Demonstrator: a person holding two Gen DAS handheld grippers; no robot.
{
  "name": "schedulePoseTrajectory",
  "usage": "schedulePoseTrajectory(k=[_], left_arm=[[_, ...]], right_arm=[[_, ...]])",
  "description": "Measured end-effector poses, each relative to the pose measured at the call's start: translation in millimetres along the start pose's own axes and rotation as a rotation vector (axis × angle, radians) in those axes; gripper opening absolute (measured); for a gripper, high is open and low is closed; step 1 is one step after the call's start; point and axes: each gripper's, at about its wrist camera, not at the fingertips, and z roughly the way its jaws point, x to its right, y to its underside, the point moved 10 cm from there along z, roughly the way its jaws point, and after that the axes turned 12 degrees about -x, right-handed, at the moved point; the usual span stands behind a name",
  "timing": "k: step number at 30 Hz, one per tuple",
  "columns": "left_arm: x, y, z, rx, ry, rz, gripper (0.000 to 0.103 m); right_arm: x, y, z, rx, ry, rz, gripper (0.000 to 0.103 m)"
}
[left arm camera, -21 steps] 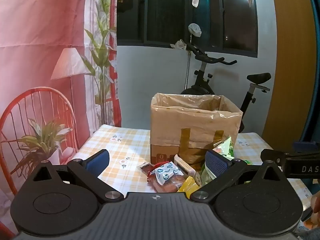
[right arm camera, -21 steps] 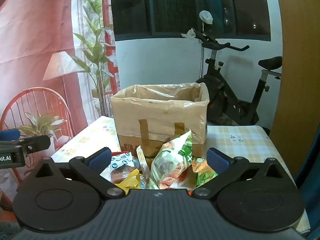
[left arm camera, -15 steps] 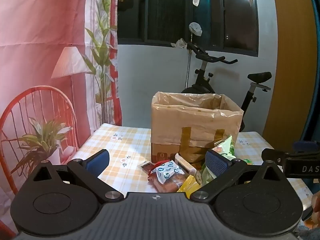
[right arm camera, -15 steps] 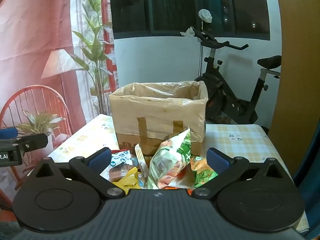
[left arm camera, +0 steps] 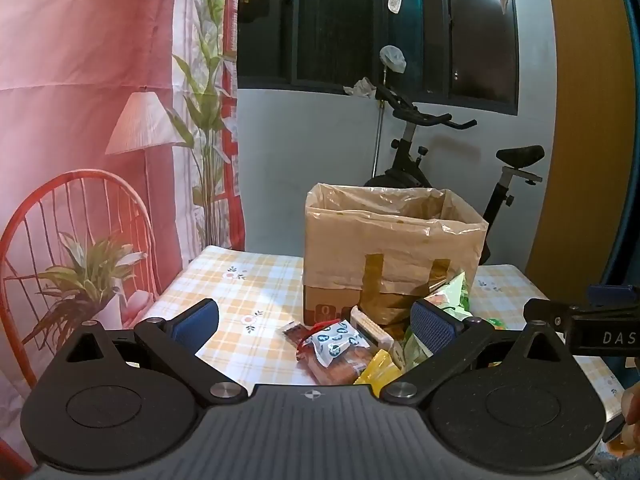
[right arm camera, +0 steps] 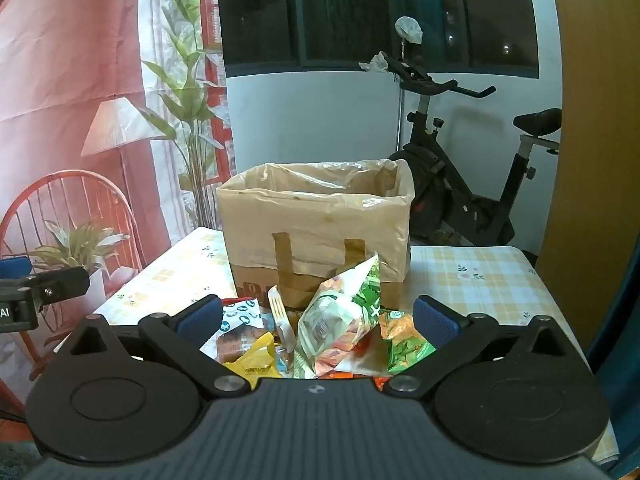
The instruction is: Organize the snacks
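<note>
Snack pile (right arm camera: 320, 332) just ahead of right tongs (right arm camera: 316, 318), left tongs (left arm camera: 314, 324), both spread wide, gripping nothing

Dim indoor light, sharp focus, fisheye-curved edges.

Left gripper (left arm camera: 314, 322), right gripper (right arm camera: 318, 316): fingers wide apart

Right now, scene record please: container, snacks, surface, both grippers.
container: brown cardboard box lined with a tan plastic bag, open top, upright on the table
snacks: loose pile in front of the box; tall green-and-orange crinkled bag leaning up, yellow packet, white wrapper with blue print
surface: yellow-checked tablecloth
left gripper: open, nothing between pads
right gripper: open, holding nothing, pile just ahead
</note>
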Motion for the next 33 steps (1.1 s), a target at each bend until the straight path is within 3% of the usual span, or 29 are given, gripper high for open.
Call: schedulePoseTrajectory(k=[33], left_arm=[[-0.6, 3.2, 2.1, -0.003, 0.005, -0.003, 0.103]], right_arm=[[2.9, 2.7, 2.8, -0.006, -0.002, 0.004, 0.103]])
